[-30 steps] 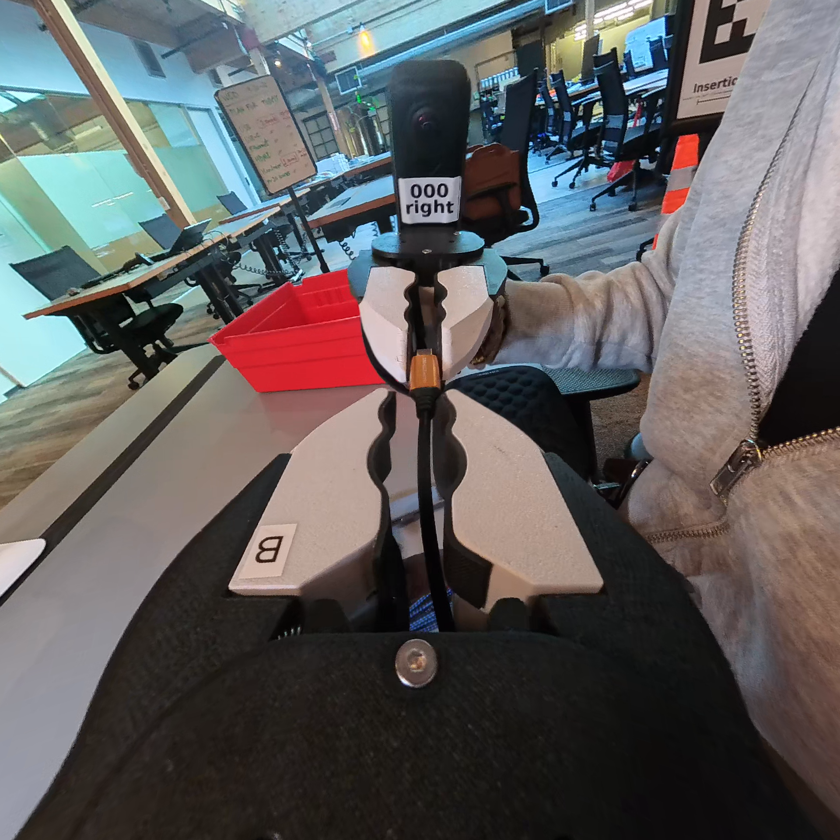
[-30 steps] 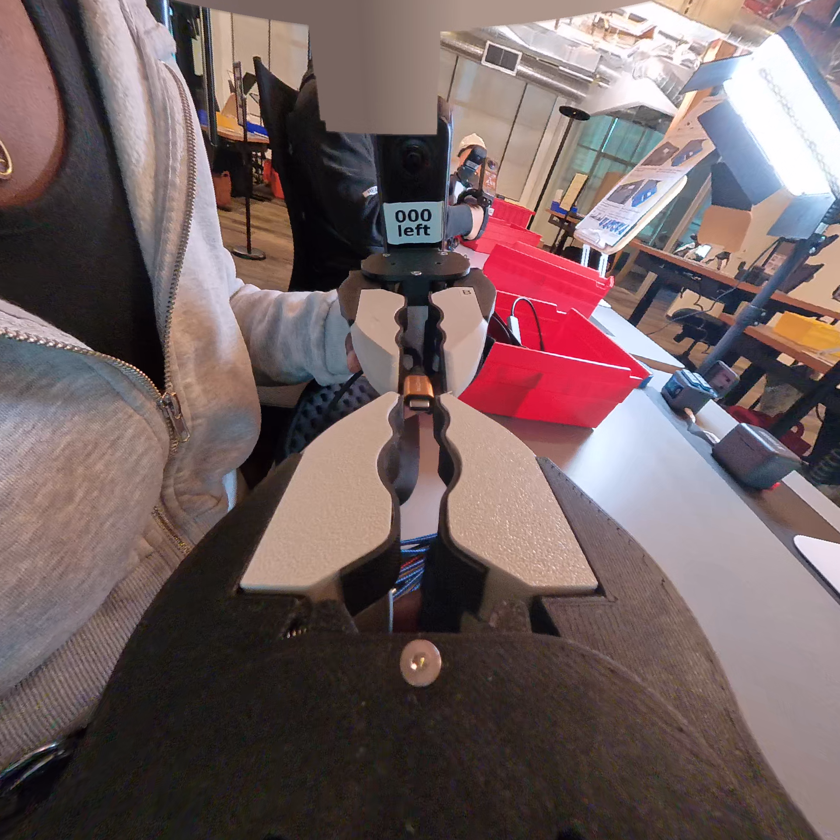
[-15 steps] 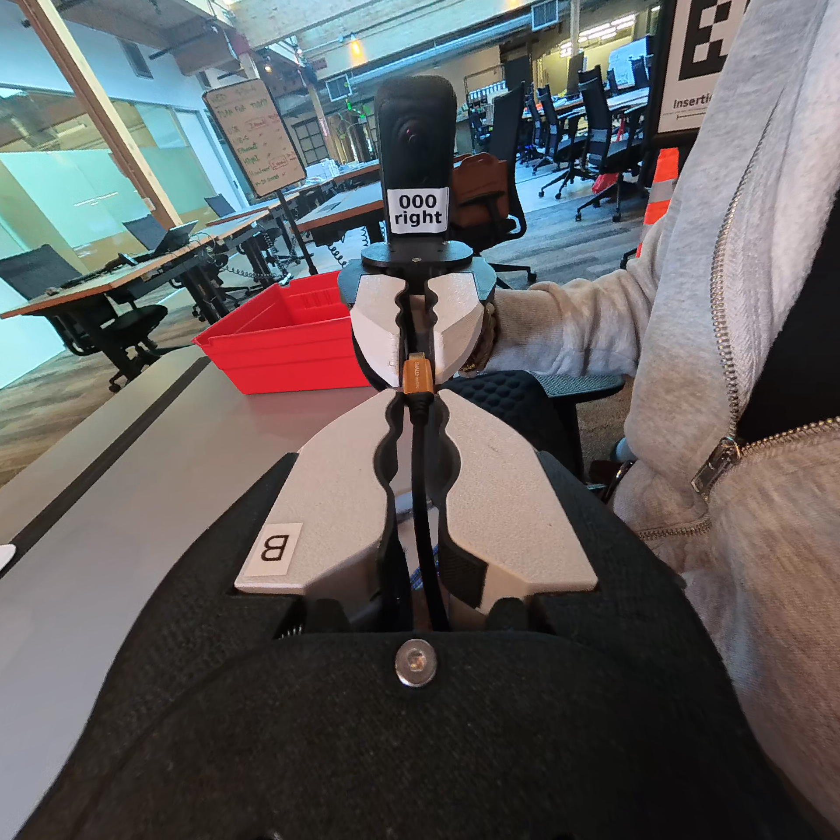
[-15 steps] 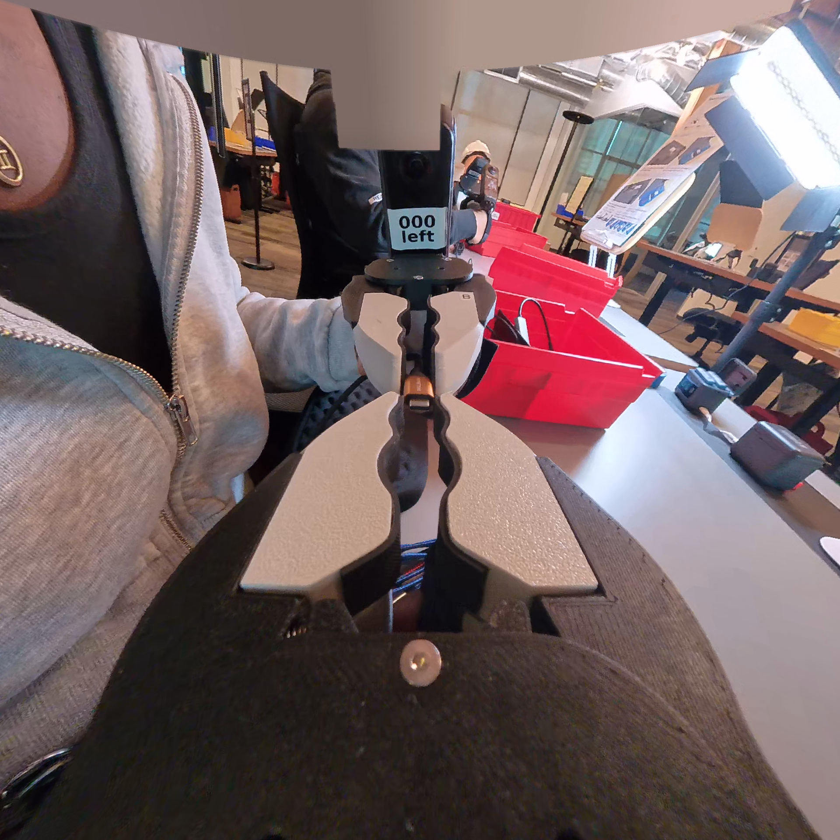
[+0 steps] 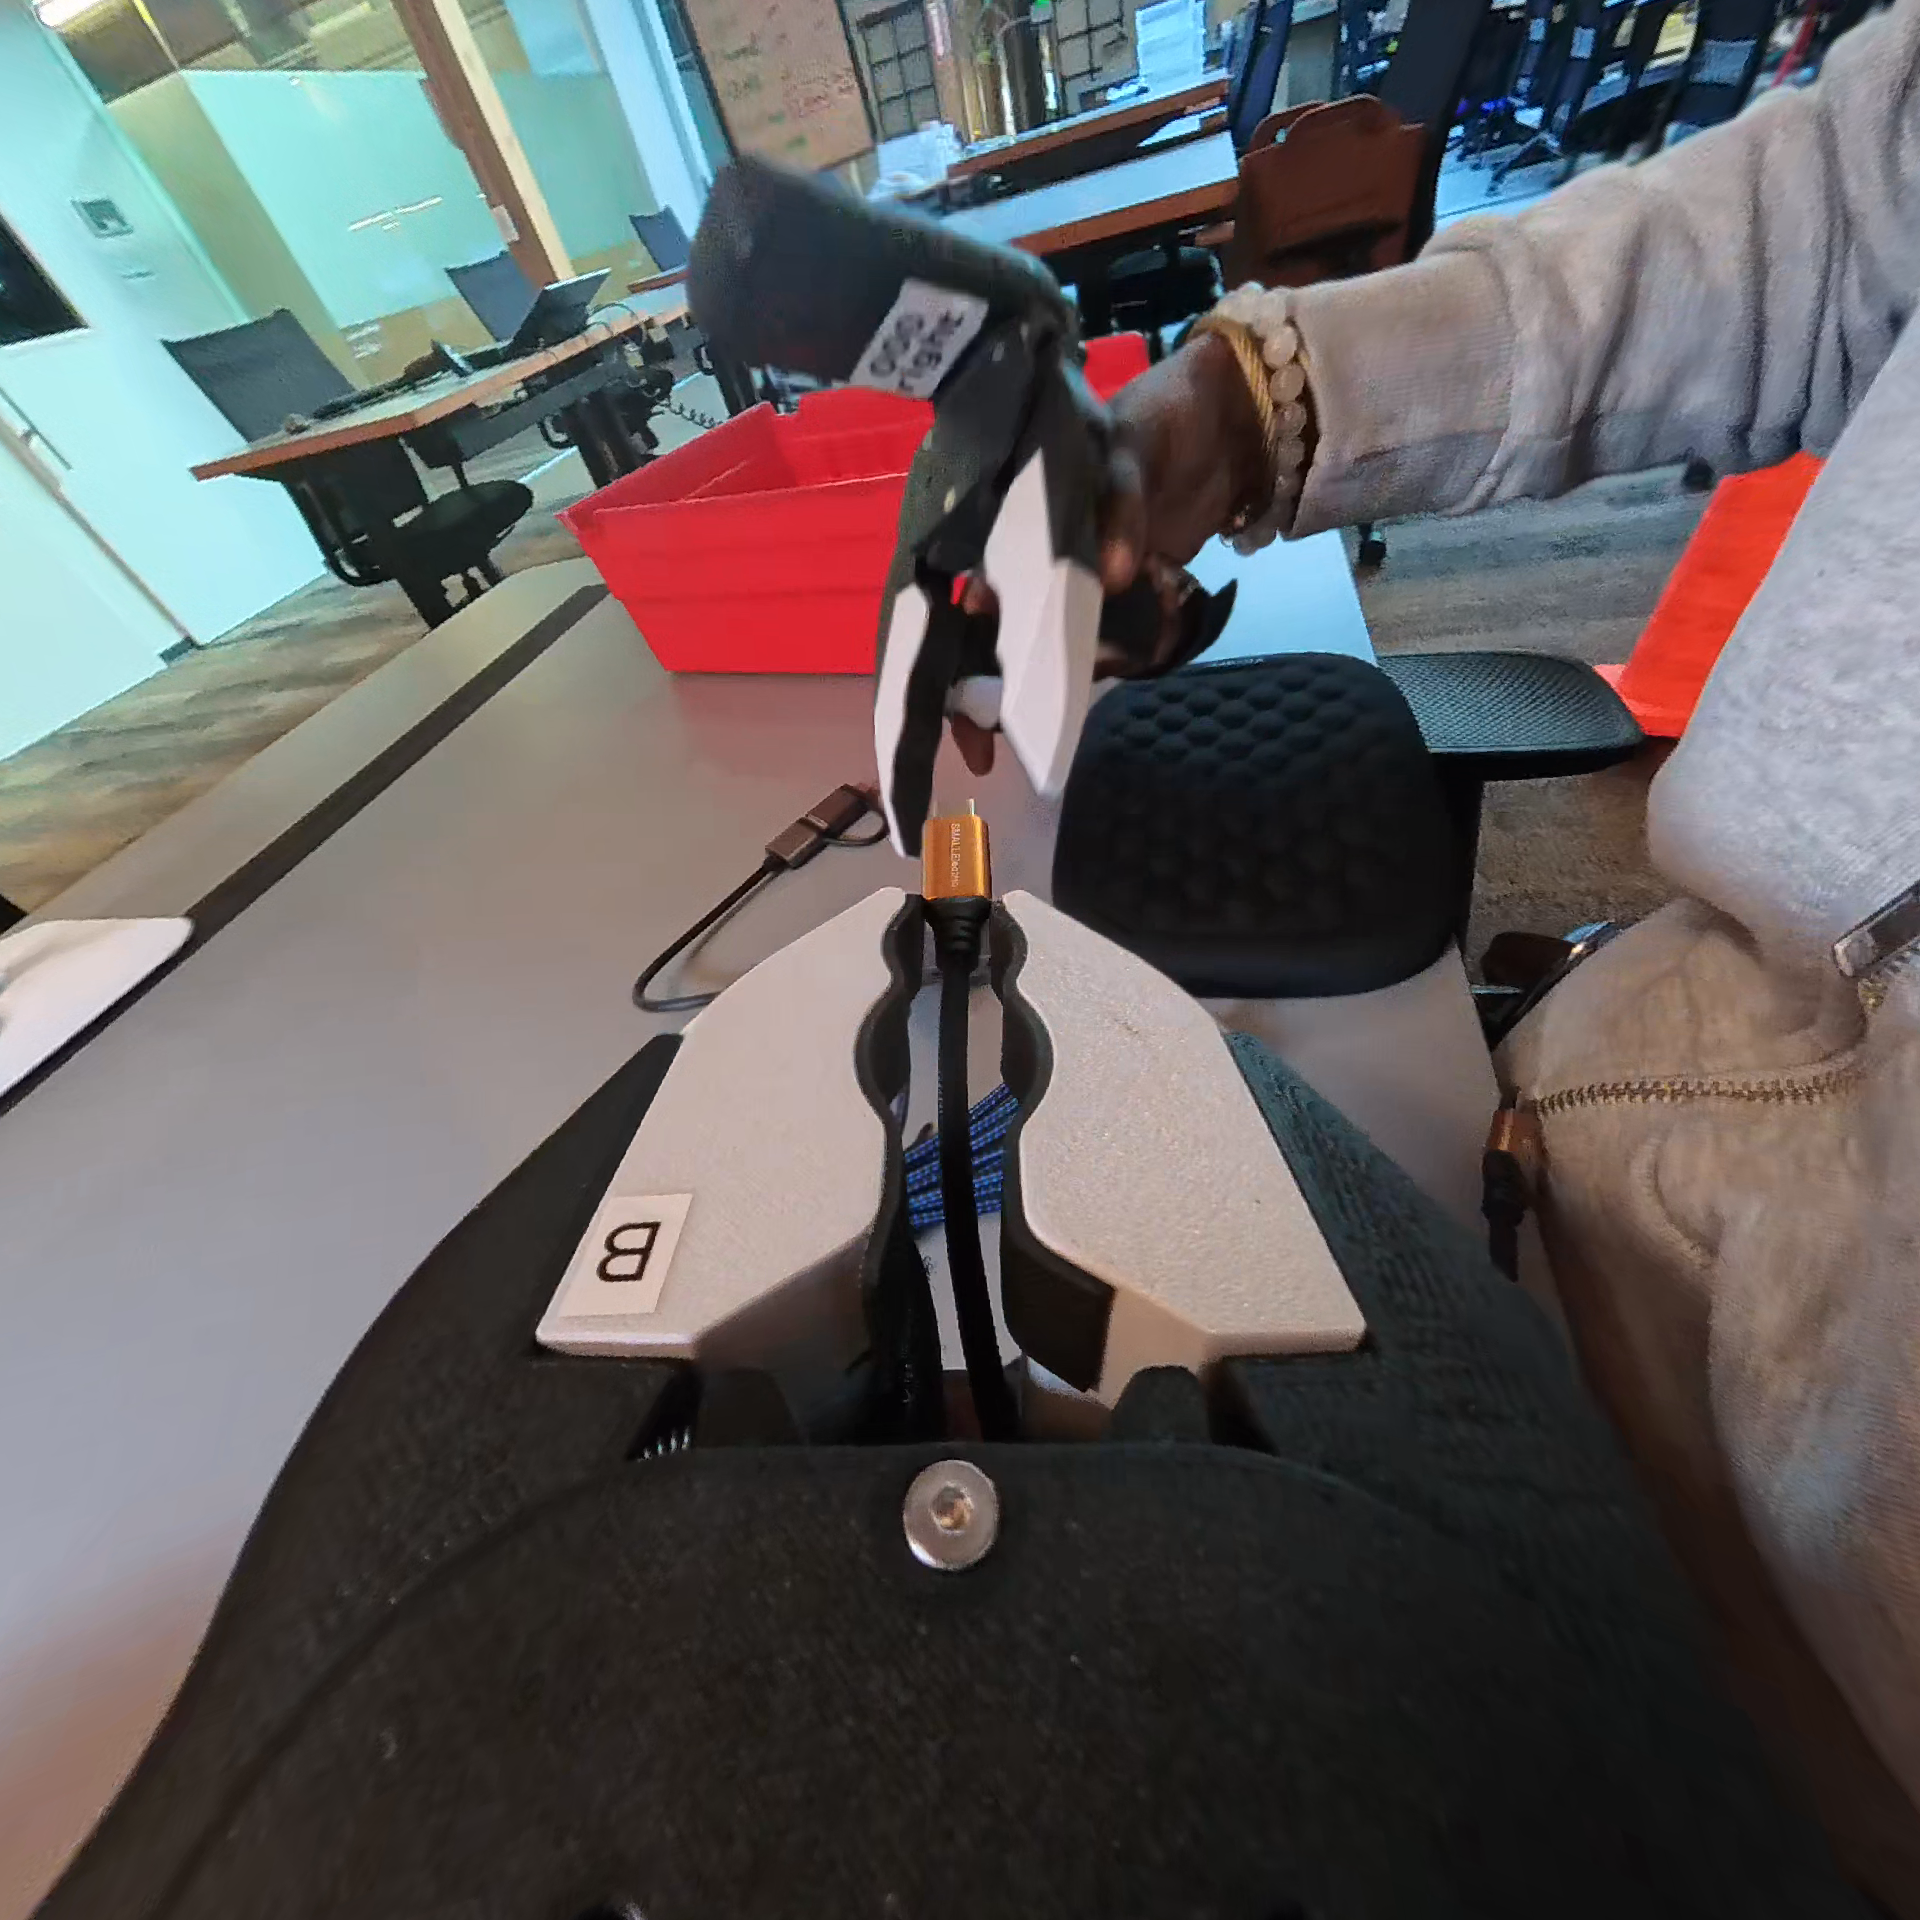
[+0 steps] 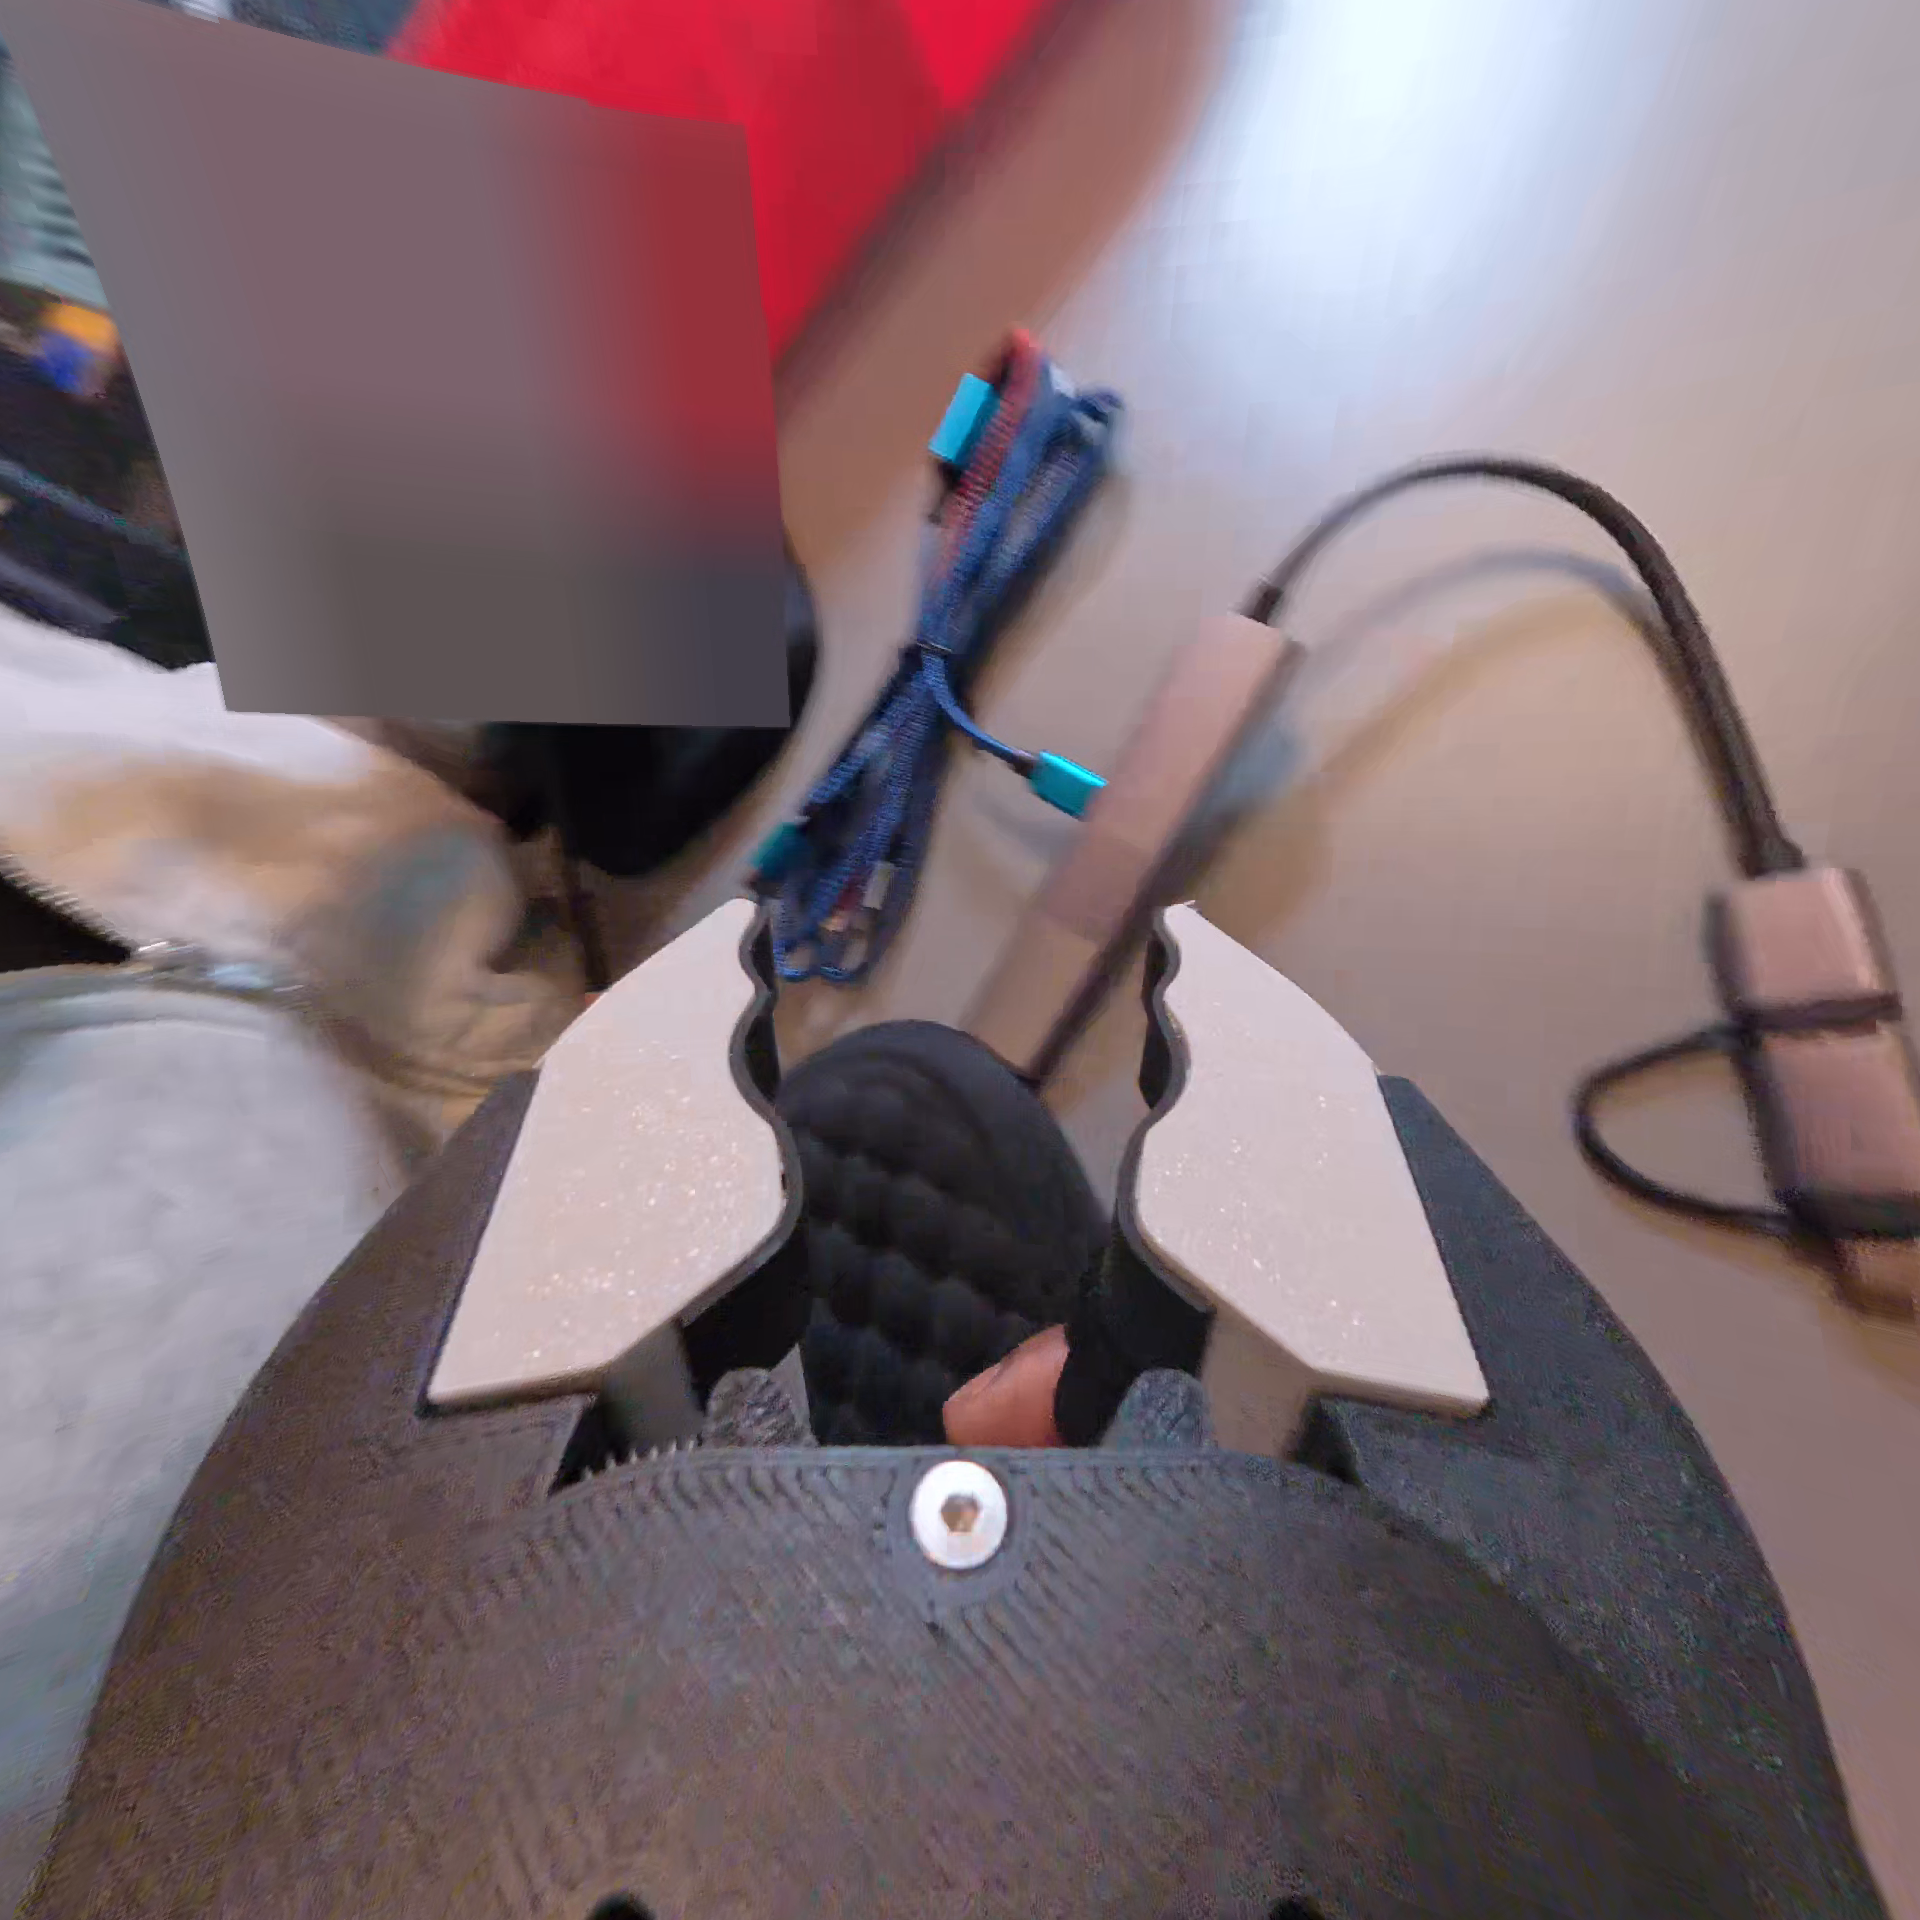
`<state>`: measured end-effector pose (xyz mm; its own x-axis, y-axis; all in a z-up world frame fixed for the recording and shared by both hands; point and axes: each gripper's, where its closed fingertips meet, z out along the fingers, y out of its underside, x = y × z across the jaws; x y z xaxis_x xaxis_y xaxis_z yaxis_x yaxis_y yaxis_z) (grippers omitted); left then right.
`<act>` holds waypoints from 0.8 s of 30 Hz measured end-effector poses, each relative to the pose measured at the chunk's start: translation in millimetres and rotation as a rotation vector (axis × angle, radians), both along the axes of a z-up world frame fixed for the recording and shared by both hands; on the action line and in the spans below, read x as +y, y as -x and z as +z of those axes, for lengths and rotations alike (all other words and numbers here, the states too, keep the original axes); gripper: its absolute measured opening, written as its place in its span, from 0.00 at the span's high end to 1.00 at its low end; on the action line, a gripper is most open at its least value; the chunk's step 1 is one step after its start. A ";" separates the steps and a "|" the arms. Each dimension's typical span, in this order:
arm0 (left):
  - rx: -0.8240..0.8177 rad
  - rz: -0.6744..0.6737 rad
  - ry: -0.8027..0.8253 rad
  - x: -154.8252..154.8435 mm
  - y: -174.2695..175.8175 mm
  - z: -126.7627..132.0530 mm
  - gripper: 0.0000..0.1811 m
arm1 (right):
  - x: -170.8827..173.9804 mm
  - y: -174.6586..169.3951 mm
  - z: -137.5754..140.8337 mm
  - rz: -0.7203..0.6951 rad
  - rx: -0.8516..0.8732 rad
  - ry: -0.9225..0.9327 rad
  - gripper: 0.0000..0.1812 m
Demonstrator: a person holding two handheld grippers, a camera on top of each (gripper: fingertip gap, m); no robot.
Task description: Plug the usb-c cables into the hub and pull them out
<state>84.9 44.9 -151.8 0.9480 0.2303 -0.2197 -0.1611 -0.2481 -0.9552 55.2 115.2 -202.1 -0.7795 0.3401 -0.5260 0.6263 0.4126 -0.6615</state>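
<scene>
The left gripper (image 5: pixel 956 914) pinches the black cable just behind its orange usb-c plug (image 5: pixel 956 857). The right gripper (image 6: pixel 961 935), spread wide and empty, hovers over the grey hub (image 6: pixel 1164 800) on the worktop (image 5: pixel 364 1091). Since the hub lies loose, the plug may push it along or enter its port skewed.

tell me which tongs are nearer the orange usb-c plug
Left. The left tongs are shut on the cable right behind the orange plug; the right tongs hang open just above it.
</scene>
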 end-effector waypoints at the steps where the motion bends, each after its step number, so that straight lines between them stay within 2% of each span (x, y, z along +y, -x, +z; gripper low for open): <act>1: 0.000 0.005 -0.008 -2.0 0.8 1.2 0.93 | 1.4 5.8 -10.2 -0.023 -0.024 -0.044 0.63; 5: -0.029 -0.010 -0.068 -6.6 0.0 6.1 0.93 | -0.8 15.6 -33.0 -0.013 -0.054 -0.142 0.70; 9: -0.032 -0.028 -0.084 -6.6 -2.4 7.3 0.93 | -10.6 21.4 -31.5 0.014 -0.176 -0.060 0.75; 15: -0.033 -0.031 -0.090 -8.0 -2.9 6.9 0.93 | -25.3 12.4 -39.4 0.114 -0.259 -0.062 0.92; 18: -0.038 -0.023 -0.069 -8.7 -1.3 2.8 0.93 | -31.6 3.3 -27.4 0.154 -0.272 0.011 0.95; 21: -0.028 -0.012 -0.025 -7.8 -0.1 -3.8 0.93 | -37.4 1.4 -2.1 0.131 -0.206 0.113 0.96; 24: -0.022 -0.016 -0.030 -8.1 -0.8 -2.8 0.93 | -34.7 -2.7 18.6 0.149 0.056 0.038 0.96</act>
